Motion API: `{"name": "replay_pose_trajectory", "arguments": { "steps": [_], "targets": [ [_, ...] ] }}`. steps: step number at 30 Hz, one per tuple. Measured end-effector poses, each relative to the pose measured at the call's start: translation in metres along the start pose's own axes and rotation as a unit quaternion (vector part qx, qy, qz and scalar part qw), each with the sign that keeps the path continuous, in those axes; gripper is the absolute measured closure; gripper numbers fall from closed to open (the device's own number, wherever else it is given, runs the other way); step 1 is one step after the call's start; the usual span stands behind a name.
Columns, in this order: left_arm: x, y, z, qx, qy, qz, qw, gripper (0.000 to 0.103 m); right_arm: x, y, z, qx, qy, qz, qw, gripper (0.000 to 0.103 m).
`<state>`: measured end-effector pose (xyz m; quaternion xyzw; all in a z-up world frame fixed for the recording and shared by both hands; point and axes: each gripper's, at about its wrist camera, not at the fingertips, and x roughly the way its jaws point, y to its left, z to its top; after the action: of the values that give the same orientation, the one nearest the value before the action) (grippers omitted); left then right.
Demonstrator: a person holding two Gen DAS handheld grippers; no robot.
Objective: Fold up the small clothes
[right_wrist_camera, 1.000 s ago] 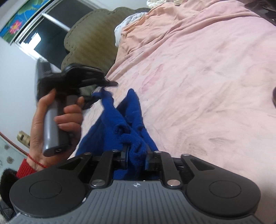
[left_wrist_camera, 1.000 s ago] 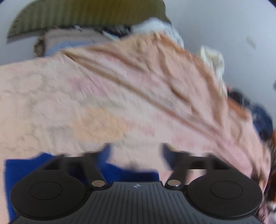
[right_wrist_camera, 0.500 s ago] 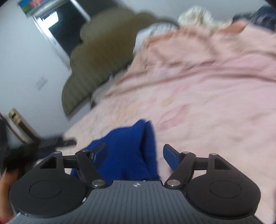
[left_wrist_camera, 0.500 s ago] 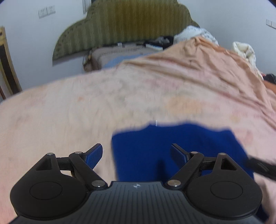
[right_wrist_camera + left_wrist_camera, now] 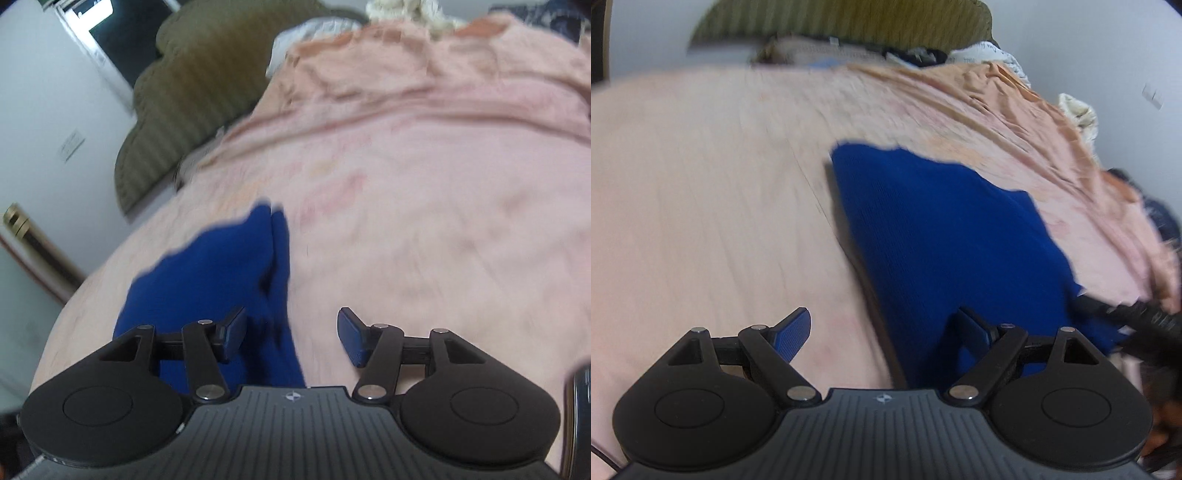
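Surface: I see a pink bedsheet, olive headboard at the far edge.
Garment: blue knit garment flat near the bed's near edge.
Left gripper: jaws wide, empty.
Right gripper: jaws just closing partway, gripping nothing.
Room: bare sheet beyond.

Left gripper gapes wide; right gripper jaws just narrowed, empty.

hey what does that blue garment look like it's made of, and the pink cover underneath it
The blue garment looks like a knit, probably wool or acrylic: matte, with fine ribbing and a thick folded edge. The pink cover looks like thin woven cotton or a blend: matte, faded, creased toward the far side. Blur leaves the fibres uncertain.
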<state>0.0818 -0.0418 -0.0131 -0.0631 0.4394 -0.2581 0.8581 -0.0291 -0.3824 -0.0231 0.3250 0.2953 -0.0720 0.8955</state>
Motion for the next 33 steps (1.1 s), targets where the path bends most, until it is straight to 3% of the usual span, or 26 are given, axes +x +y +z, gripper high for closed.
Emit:
{"name": "replay_pose_trajectory", "arguments": {
  "steps": [2,7,10,12,13,14,17,23,25,27,28,29,30,31,32,33],
  "targets": [
    [0.001,0.005,-0.010,-0.018,0.012,-0.026,0.9994,0.017,-0.003,-0.006,-0.009,0.008,0.020,0.018,1.000,0.046],
    [0.000,0.005,-0.020,-0.036,-0.014,-0.044,0.9983,0.015,-0.007,-0.004,-0.015,-0.017,0.048,0.038,0.998,0.045],
    [0.007,0.006,-0.021,-0.066,-0.011,-0.100,0.9927,0.016,-0.003,-0.002,-0.014,-0.021,0.066,0.067,0.995,0.046],
    [0.010,0.005,-0.022,-0.075,-0.014,-0.116,0.9903,0.028,0.003,-0.001,-0.014,-0.015,0.078,0.096,0.992,0.054],
    [0.013,0.004,-0.022,-0.076,-0.006,-0.118,0.9901,0.067,0.007,-0.002,-0.013,-0.005,0.082,0.104,0.991,0.064],
    [0.020,0.005,-0.022,-0.084,0.019,-0.122,0.9888,0.082,0.012,-0.005,-0.012,0.012,0.087,0.106,0.990,0.079],
    [0.016,0.013,-0.025,-0.093,0.013,-0.130,0.9871,0.092,0.018,-0.016,-0.012,0.066,0.094,0.115,0.987,0.087],
    [-0.027,0.014,-0.017,-0.043,-0.021,-0.094,0.9944,0.094,-0.009,0.000,-0.028,0.056,0.084,0.128,0.987,0.088],
    [-0.029,0.008,-0.017,0.000,-0.004,-0.082,0.9966,0.093,-0.022,0.012,-0.035,0.032,0.090,0.136,0.986,0.088],
    [-0.025,0.001,-0.019,0.040,0.013,-0.059,0.9974,0.091,-0.029,0.023,-0.043,-0.007,0.101,0.113,0.988,0.081],
    [-0.025,0.000,-0.019,0.058,0.011,-0.054,0.9968,0.090,-0.030,0.027,-0.045,-0.034,0.102,0.086,0.990,0.071],
    [-0.025,0.001,-0.016,0.066,0.008,-0.054,0.9963,0.085,-0.031,0.030,-0.045,-0.059,0.096,0.059,0.992,0.061],
    [-0.025,0.004,-0.010,0.064,0.006,-0.053,0.9965,0.081,-0.032,0.030,-0.042,-0.067,0.086,0.049,0.993,0.058],
    [-0.024,0.009,0.000,0.053,0.004,-0.057,0.9970,0.066,-0.032,0.028,-0.036,-0.055,0.080,0.052,0.994,0.052],
    [-0.022,0.015,0.009,0.044,-0.004,-0.064,0.9970,0.045,-0.031,0.024,-0.028,-0.037,0.073,0.062,0.995,0.046],
    [-0.018,0.021,0.019,0.030,-0.019,-0.064,0.9973,0.036,-0.029,0.022,-0.021,-0.023,0.067,0.072,0.995,0.042]
  ]
}}
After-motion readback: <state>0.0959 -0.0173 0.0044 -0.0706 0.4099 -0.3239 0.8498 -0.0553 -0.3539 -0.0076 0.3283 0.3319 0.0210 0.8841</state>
